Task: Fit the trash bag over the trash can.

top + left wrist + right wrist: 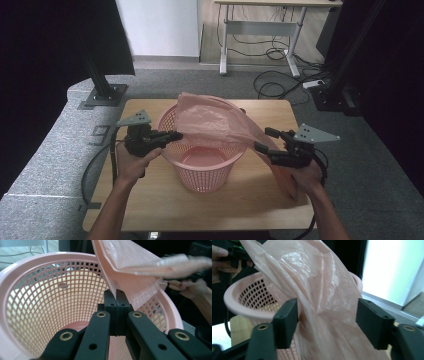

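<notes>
A pink mesh basket (202,170) stands upright in the middle of the wooden table (150,205). A thin pink plastic bag (210,122) is draped across its rim and trails down to the right. At the basket's left rim my left gripper (175,135) is shut on the bag's edge. In the left gripper view the jaws (116,293) are pressed together on the film (140,262) above the basket (37,290). My right gripper (265,140) is open at the right. Its jaws (328,315) stand wide apart with the bag (312,277) hanging loosely between them, in front of the basket (242,307).
The table is small, and its edges lie close to both hands. Grey carpet surrounds it. Black stand bases (102,95) sit at the far left and far right. A desk (260,30) with cables on the floor (280,85) stands behind.
</notes>
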The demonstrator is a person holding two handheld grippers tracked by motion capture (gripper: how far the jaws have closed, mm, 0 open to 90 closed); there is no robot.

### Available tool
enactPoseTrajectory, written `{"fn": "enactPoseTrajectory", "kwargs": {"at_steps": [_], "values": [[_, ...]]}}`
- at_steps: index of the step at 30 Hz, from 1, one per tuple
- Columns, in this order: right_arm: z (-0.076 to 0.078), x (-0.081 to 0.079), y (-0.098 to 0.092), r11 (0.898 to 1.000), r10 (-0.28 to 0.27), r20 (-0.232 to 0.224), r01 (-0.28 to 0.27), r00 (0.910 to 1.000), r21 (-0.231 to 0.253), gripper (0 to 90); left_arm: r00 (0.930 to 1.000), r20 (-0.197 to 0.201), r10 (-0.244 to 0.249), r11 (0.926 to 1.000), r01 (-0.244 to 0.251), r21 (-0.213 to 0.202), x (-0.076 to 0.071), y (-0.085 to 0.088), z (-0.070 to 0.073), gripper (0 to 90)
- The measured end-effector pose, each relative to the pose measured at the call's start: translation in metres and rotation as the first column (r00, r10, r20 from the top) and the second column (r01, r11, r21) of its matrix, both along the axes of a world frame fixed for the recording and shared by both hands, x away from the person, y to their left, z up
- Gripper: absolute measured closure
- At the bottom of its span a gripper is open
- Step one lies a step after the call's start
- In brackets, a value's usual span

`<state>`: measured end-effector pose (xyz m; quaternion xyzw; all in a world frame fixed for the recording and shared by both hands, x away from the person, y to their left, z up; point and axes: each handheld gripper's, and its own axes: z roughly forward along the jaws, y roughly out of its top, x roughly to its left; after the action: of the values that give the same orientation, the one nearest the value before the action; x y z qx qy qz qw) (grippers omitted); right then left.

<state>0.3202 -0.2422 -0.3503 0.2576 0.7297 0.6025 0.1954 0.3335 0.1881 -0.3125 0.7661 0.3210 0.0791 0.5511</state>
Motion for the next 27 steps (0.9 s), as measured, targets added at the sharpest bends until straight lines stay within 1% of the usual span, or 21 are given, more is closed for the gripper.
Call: {"fn": "enactPoseTrajectory", "kwargs": {"at_steps": [1,3,4,5,6,7,8,9,11,13,14,15,16,17,18,19,20,22,23,24,27], "values": [[0.000,0.000,0.000,1.000,0.000,0.000,0.000,1.0000,0.000,29.2,1.0000,-0.004,0.003,1.0000,-0.003,-0.003,0.001,0.001,-0.001,90.0],[-0.006,-0.009,-0.010,1.000,-0.029,-0.002,0.029,0.9996,0.000,26.5,0.9999,-0.009,0.012,0.9999,-0.012,-0.004,0.002,0.003,-0.002,90.0],[-0.009,-0.013,-0.016,0.999,-0.046,-0.007,0.046,0.9989,0.009,25.1,0.9998,-0.013,0.013,0.9999,-0.013,-0.009,0.002,0.004,-0.003,90.0],[-0.012,-0.014,-0.020,0.998,-0.057,-0.016,0.057,0.9983,0.013,23.9,0.9998,-0.016,0.014,0.9999,-0.015,-0.009,0.002,0.004,-0.003,90.0],[-0.017,-0.018,-0.026,0.997,-0.077,-0.029,0.077,0.9966,0.000,22.2,0.9997,-0.017,0.016,0.9998,-0.016,-0.006,0.003,0.004,-0.004,90.0],[-0.026,-0.022,-0.034,0.994,-0.105,-0.054,0.105,0.9930,-0.007,20.2,0.9997,-0.019,0.018,0.9998,-0.018,-0.006,0.003,0.004,-0.004,90.0],[-0.026,-0.022,-0.034,0.994,-0.105,-0.054,0.105,0.9930,-0.007,20.2,0.9996,-0.021,0.017,0.9998,-0.017,-0.006,0.003,0.004,-0.005,90.0],[-0.031,-0.025,-0.038,0.995,-0.104,-0.069,0.103,0.9922,-0.006,19.6,0.9996,-0.022,0.018,0.9998,-0.018,-0.005,0.003,0.004,-0.006,90.0],[-0.042,-0.031,-0.045,0.992,-0.129,-0.088,0.128,0.9877,-0.016,18.1,0.9996,-0.023,0.019,0.9998,-0.019,-0.006,0.003,0.004,-0.007,90.0],[-0.050,-0.034,-0.048,0.990,-0.142,-0.105,0.141,0.9843,-0.017,18.0,0.9996,-0.022,0.018,0.9998,-0.018,-0.004,0.003,0.004,-0.007,90.0],[-0.053,-0.036,-0.049,0.988,-0.154,-0.105,0.152,0.9825,-0.021,17.9,0.9996,-0.022,0.018,0.9998,-0.018,-0.002,0.003,0.005,-0.007,90.0],[-0.057,-0.037,-0.049,0.988,-0.156,-0.114,0.155,0.9812,-0.019,17.8,0.9996,-0.023,0.017,0.9998,-0.017,-0.002,0.003,0.005,-0.007,90.0],[-0.063,-0.038,-0.048,0.987,-0.158,-0.128,0.155,0.9791,-0.031,17.8,0.9996,-0.024,0.017,0.9999,-0.017,-0.002,0.003,0.005,-0.008,90.0],[-0.063,-0.038,-0.048,0.987,-0.158,-0.128,0.155,0.9791,-0.031,17.8,0.9995,-0.026,0.017,0.9999,-0.017,-0.003,0.003,0.005,-0.008,90.0],[-0.069,-0.038,-0.045,0.989,-0.147,-0.145,0.143,0.9784,-0.034,17.6,0.9995,-0.028,0.018,0.9998,-0.018,-0.002,0.003,0.005,-0.008,90.0],[-0.069,-0.038,-0.045,0.989,-0.147,-0.145,0.143,0.9784,-0.034,17.6,0.9994,-0.029,0.018,0.9998,-0.018,-0.002,0.003,0.005,-0.009,90.0],[-0.074,-0.038,-0.041,0.989,-0.148,-0.155,0.140,0.9768,-0.056,17.1,0.9994,-0.030,0.018,0.9998,-0.018,0.000,0.004,0.005,-0.009,90.0],[-0.076,-0.038,-0.040,0.989,-0.147,-0.162,0.139,0.9758,-0.056,17.1,0.9994,-0.030,0.019,0.9998,-0.019,0.000,0.004,0.005,-0.009,90.0],[-0.077,-0.038,-0.038,0.988,-0.153,-0.159,0.146,0.9754,-0.055,17.1,0.9994,-0.030,0.019,0.9998,-0.020,-0.001,0.004,0.005,-0.009,90.0],[-0.077,-0.039,-0.038,0.988,-0.151,-0.157,0.146,0.9759,-0.045,17.1,0.9994,-0.029,0.019,0.9998,-0.019,-0.001,0.003,0.005,-0.009,90.0],[-0.076,-0.042,-0.037,0.989,-0.148,-0.153,0.143,0.9771,-0.044,16.8,0.9993,-0.032,0.020,0.9998,-0.020,0.001,0.004,0.006,-0.011,90.0]]}}
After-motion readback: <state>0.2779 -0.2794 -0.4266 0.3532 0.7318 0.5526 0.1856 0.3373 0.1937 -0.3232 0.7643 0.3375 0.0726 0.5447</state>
